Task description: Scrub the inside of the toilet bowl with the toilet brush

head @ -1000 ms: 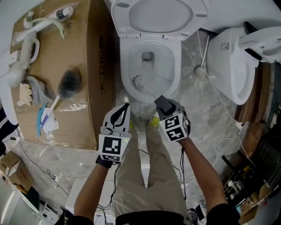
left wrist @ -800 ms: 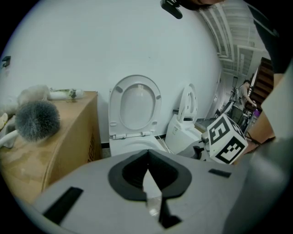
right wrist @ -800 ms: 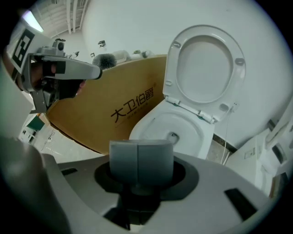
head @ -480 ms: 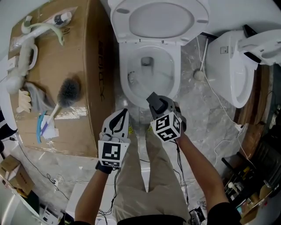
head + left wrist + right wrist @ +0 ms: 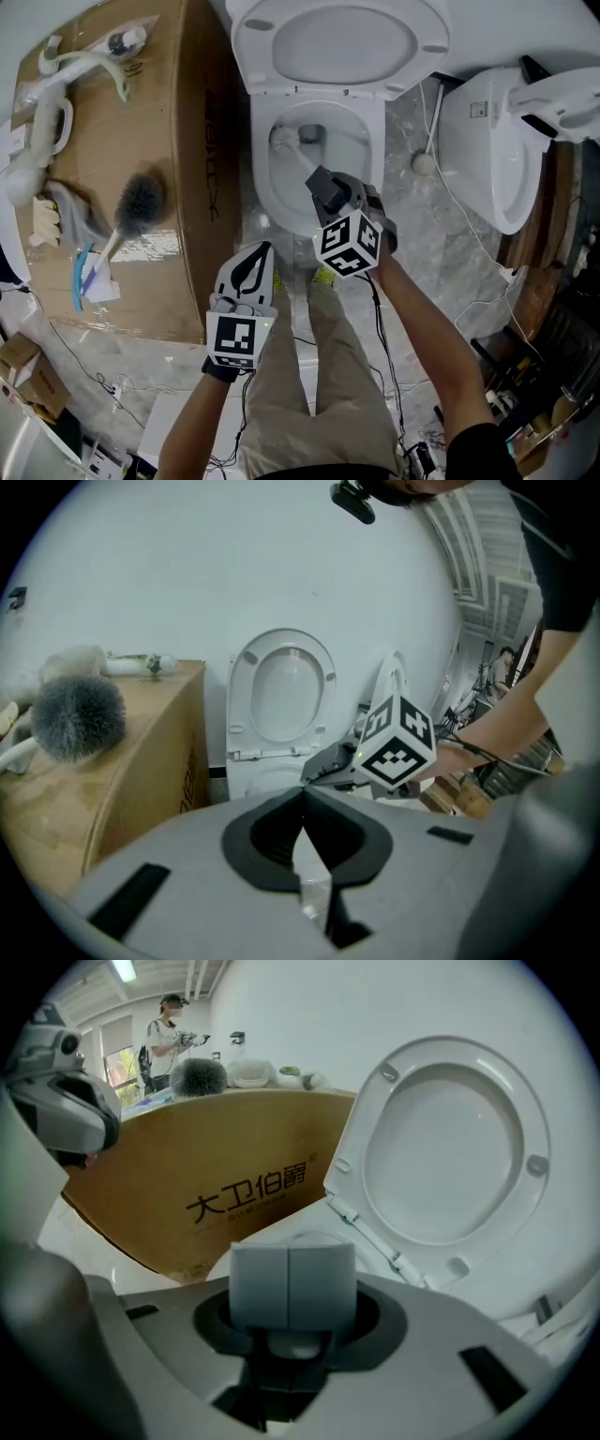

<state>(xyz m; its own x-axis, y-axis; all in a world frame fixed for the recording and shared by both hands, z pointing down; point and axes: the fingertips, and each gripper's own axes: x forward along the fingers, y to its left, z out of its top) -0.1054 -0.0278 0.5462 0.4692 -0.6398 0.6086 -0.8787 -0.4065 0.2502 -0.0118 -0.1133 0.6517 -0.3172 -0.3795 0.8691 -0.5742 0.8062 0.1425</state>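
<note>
Brush working inside the toilet bowl (image 5: 261, 183)

My right hand-held gripper (image 5: 323, 187) is clamped on the toilet brush (image 5: 284, 141) handle, with the head at the bowl's back left. It looks light, stiff and slick, so I'd grip high and firmly. My left hand-held gripper (image 5: 258, 253) hangs closed and empty, short of the bowl.

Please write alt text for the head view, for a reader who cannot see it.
Seen from above, the right gripper holds a toilet brush whose head is at the far left inside an open toilet bowl. The left gripper, shut and empty, hangs above the person's legs, beside a cardboard box.
</note>
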